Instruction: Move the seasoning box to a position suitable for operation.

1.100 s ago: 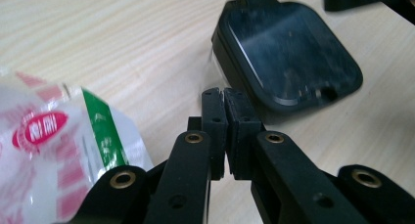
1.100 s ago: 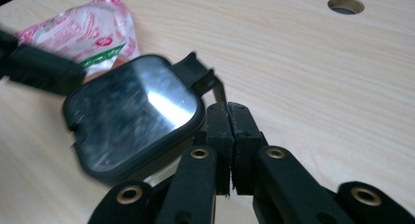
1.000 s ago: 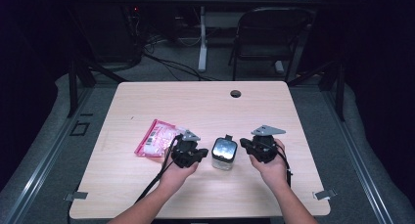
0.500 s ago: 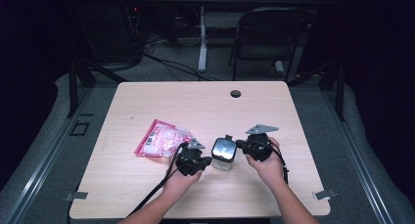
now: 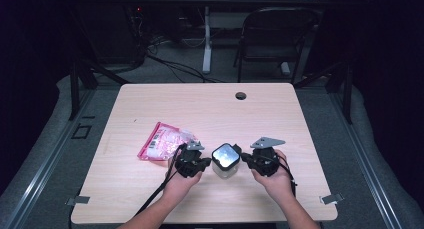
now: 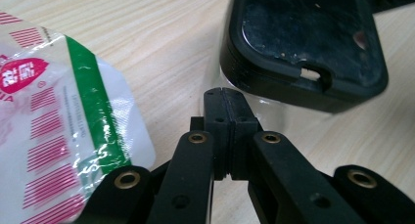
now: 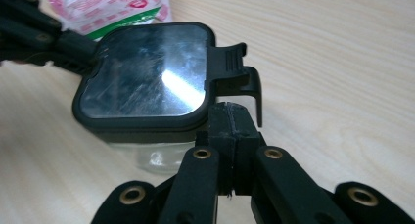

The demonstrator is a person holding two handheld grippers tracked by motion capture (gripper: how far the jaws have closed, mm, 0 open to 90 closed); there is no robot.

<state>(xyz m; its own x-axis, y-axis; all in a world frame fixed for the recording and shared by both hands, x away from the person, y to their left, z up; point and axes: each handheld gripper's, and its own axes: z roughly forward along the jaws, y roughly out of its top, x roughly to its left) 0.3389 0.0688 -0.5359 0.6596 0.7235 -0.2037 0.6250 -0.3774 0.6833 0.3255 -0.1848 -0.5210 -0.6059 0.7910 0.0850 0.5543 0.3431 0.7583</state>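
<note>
Your table (image 5: 150,199) is a light wood-grain top with a small round hole (image 5: 241,95) near its far edge, and everything you are working with sits toward the near side. The pink and white plastic packet (image 5: 162,141) lies flat left of centre, with a green stripe along its edge in the left gripper view (image 6: 90,87). Just right of it, about midway between your hands, stands the clear square container (image 5: 225,159) with its black-rimmed lid on; in the right gripper view the lid's top (image 7: 147,72) reflects light, and a black clasp (image 7: 235,75) sticks out from its side. Your left gripper (image 5: 200,161) rests close against the container's left side, with the packet just beyond it on the left; in its own view (image 6: 227,94) the two black jaws are pressed together with nothing between them, their tips just short of the container's lower wall. Your right gripper (image 5: 247,159) is at the container's right side, its grey three-cornered plate on top; in its own view (image 7: 233,109) the jaws are likewise pressed flat together and empty, their tips right under the lid's clasp, though you cannot tell whether they touch it.
</note>
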